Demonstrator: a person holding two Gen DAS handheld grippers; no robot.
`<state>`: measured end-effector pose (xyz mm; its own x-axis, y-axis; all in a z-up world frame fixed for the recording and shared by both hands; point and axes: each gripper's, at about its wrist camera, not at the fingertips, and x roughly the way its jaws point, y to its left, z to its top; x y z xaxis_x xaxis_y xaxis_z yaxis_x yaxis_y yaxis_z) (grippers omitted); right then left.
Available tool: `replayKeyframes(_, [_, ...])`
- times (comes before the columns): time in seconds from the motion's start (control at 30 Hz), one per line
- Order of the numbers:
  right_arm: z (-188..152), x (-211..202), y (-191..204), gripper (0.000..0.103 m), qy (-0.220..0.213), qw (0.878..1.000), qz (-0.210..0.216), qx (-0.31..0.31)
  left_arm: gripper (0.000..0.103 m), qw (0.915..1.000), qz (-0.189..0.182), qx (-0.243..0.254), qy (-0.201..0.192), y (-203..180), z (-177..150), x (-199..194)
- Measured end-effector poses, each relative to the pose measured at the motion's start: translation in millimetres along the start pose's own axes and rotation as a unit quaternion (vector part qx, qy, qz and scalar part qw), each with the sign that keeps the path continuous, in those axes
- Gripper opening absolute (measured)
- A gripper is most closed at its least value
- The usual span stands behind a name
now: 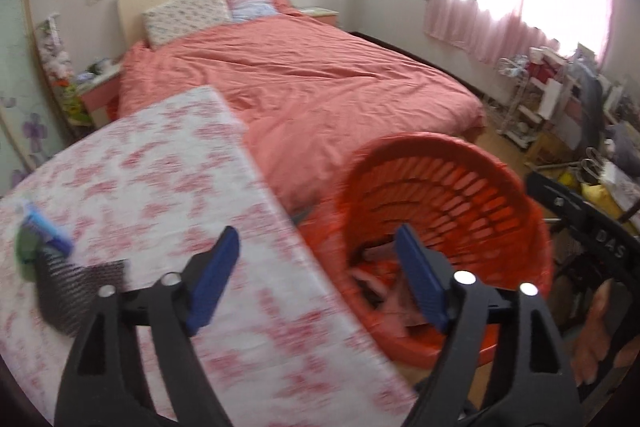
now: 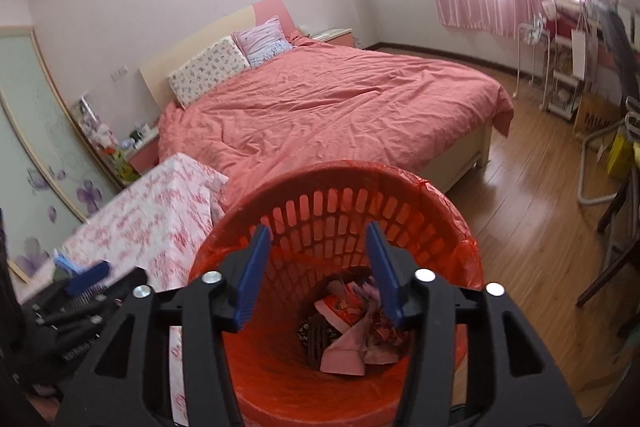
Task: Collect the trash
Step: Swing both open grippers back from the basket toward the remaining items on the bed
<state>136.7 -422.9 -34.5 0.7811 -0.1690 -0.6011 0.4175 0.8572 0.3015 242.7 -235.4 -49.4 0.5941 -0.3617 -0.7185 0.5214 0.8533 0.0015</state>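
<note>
Hovering above the orange basket (image 2: 332, 267), the right gripper (image 2: 316, 275) points steeply down into its mouth, blue pads spread apart with nothing between them. No earlier picture to compare, so only the state gets noted: empty and parted.

Trash location: crumpled pink and red wrappers (image 2: 352, 331) lie heaped at the bottom of the basket, directly under the right pads. A thin orange liner bag (image 2: 452, 215) is draped over the rim, probably so the load can be lifted out in one go.

The basket stands on the wooden floor (image 2: 520, 207), tight against the corner of the table with the pink floral cloth (image 1: 160, 195). Judged reason: anything picked off the tabletop needs only a short swing sideways to be dropped in.

The left gripper (image 1: 316, 279) is also angled downward, jaws wide and empty, straddling the table edge, with one pad over the cloth and the other over the basket's opening (this view is smeared, so fine detail is unreliable). On the cloth at far left sit a blue-and-green item (image 1: 36, 239) and a dark mesh-patterned piece (image 1: 80, 291); what they are I cannot tell. They may be next for collection.

Bed with the coral cover (image 1: 312, 79) lies behind, apparently uninvolved.
</note>
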Motion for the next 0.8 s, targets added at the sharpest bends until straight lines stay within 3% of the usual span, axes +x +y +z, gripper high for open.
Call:
replayKeyframes(0.2, [-12,-2,35,0.06,0.011,0.999,0.003,-0.047,0.092,0.996,0.084,-0.026,-0.017,60,-29,-29])
replayKeyframes(0.4, [-34,0,91,0.063,0.034,0.995,0.026,-0.094,0.093,0.9889,0.125,-0.079,-0.01,139,-61,-58])
replayKeyframes(0.67, [-68,10,184,0.063,0.072,0.981,0.099,-0.152,0.093,0.9704,0.196,-0.14,0.004,242,-107,-93])
replayKeyframes(0.8, [-81,20,226,0.055,0.096,0.971,0.132,-0.174,0.093,0.9618,0.228,-0.152,-0.003,273,-122,-106])
